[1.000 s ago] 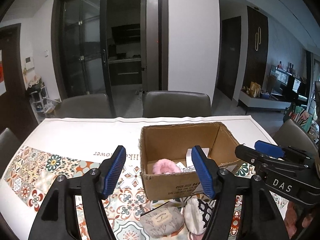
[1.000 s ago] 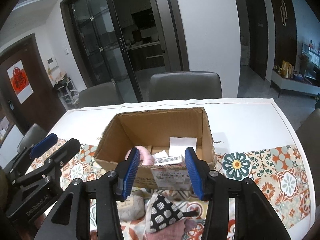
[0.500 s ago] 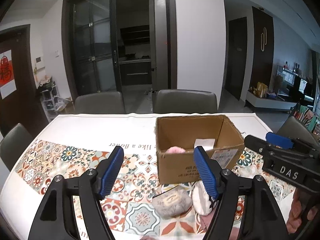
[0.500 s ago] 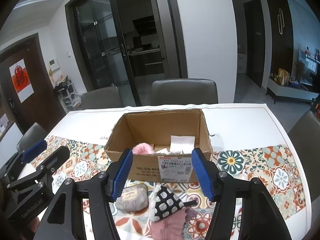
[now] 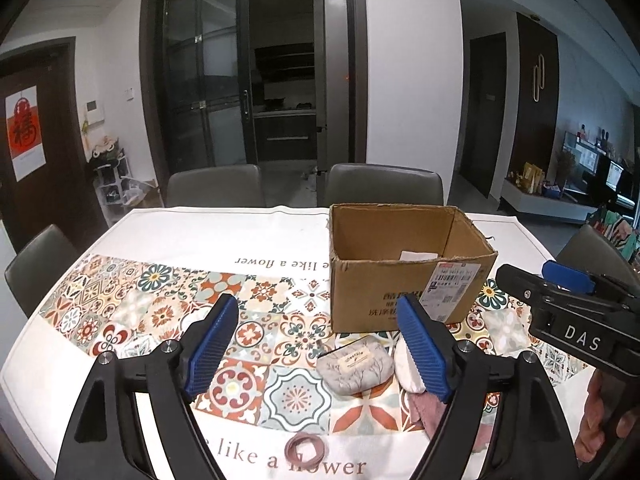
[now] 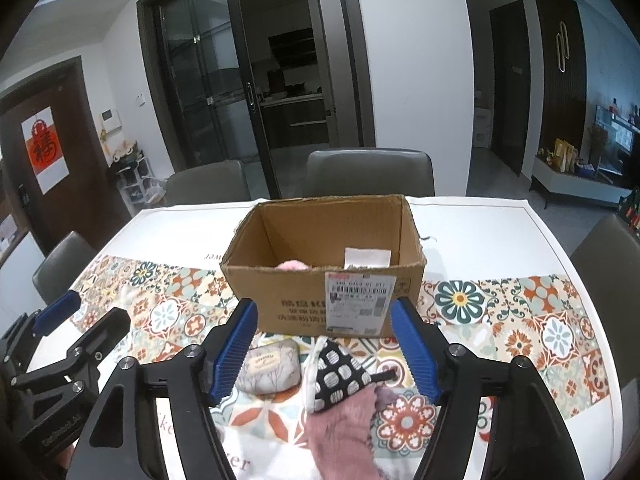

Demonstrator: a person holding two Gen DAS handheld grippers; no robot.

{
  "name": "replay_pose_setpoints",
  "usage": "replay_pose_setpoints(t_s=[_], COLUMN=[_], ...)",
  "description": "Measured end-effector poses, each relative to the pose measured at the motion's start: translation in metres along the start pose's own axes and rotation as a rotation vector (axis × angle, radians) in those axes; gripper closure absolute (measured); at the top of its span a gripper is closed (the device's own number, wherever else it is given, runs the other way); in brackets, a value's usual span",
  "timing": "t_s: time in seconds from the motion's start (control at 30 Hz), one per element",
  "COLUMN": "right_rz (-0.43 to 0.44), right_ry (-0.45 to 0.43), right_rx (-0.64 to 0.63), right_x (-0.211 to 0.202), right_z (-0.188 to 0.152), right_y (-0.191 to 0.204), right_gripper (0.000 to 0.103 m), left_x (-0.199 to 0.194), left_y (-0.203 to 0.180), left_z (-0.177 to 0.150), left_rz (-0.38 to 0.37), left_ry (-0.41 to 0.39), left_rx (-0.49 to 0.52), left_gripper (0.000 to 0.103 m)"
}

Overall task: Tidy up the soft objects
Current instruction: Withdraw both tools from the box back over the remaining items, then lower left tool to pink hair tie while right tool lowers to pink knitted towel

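An open cardboard box stands on the table; a pink fluffy item and a white paper show inside. In front of it lie a grey pouch, a black-and-white dotted mitt, a pink cloth and a pink hair tie. My left gripper is open and empty, above the table near the pouch. My right gripper is open and empty, over the pouch and mitt.
A patterned tablecloth covers the table. Grey chairs stand along the far side and at both ends. The right gripper's body is at the right of the left wrist view; the left gripper's body is at the left of the right wrist view.
Both grippers have pulled back from the box toward the near edge. The pouch, mitt, cloth and hair tie have come into fuller view. Both stay open.
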State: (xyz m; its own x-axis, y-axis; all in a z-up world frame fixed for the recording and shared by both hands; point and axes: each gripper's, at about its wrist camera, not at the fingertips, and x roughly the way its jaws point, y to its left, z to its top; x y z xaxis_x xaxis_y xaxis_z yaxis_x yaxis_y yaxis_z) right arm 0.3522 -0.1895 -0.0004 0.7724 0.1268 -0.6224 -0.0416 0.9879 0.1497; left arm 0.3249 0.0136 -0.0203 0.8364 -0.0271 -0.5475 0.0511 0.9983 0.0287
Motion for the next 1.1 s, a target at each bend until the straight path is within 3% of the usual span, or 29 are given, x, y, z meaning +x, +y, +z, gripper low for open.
replay_pose_setpoints(t_s=[0.53,1.1], right_rz=[0.000,-0.006], right_ry=[0.063,0.131], right_rx=[0.000,-0.070], right_x=[-0.004,0.010], right_z=[-0.043,-0.084], right_y=[0.004,0.013], right_gripper=[0.029,0.029], left_x=[-0.013,-0.003], left_y=[0.004,0.009], left_z=[-0.045,-0.101], left_rz=[0.041,0.070], left_ry=[0.040,0.159], left_rx=[0.000,-0.024], left_gripper=[0.012,0.011])
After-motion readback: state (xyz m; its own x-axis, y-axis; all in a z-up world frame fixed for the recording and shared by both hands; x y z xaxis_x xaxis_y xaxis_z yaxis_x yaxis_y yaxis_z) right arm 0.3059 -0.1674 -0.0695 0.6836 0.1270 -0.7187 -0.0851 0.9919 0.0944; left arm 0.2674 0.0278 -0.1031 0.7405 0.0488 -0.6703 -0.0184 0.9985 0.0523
